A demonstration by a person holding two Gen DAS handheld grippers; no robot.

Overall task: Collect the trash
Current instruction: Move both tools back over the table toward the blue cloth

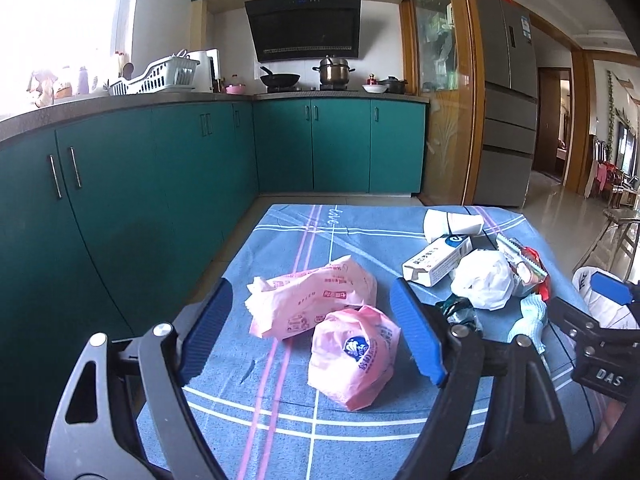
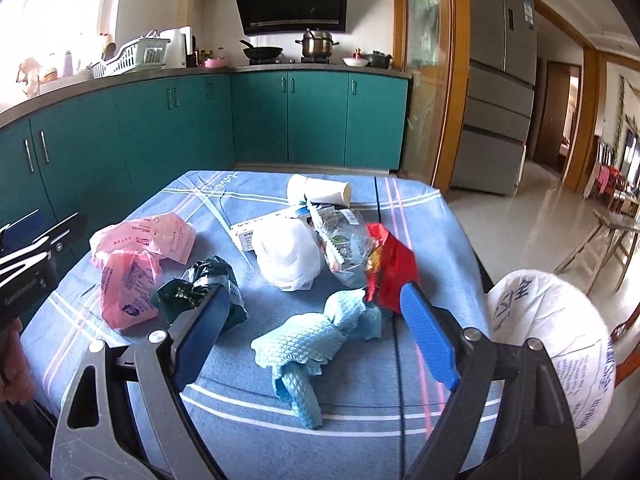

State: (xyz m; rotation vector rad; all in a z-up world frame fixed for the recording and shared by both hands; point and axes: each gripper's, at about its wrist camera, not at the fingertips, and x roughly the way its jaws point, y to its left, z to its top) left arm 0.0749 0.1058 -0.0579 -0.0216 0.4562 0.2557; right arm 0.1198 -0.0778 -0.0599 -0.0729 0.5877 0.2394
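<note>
Table (image 2: 420, 208) under a blue checked cloth carries the scattered trash; a white-lined bin (image 2: 560, 340), lower right, appears only in the right view. Left gripper (image 1: 312, 332) stands apart around two pink bags (image 1: 352, 360), not pressing them. Right gripper (image 2: 316, 336), also apart, frames a blue crumpled cloth (image 2: 304, 344). Judged step: approach; next, close on one piece.

The white box (image 2: 256, 232) lies mostly hidden behind the white bag (image 2: 288, 258). The print on the pink bags (image 1: 320, 304) is too small to read. The bin bag (image 2: 560, 344) is cut off by the right picture edge.
</note>
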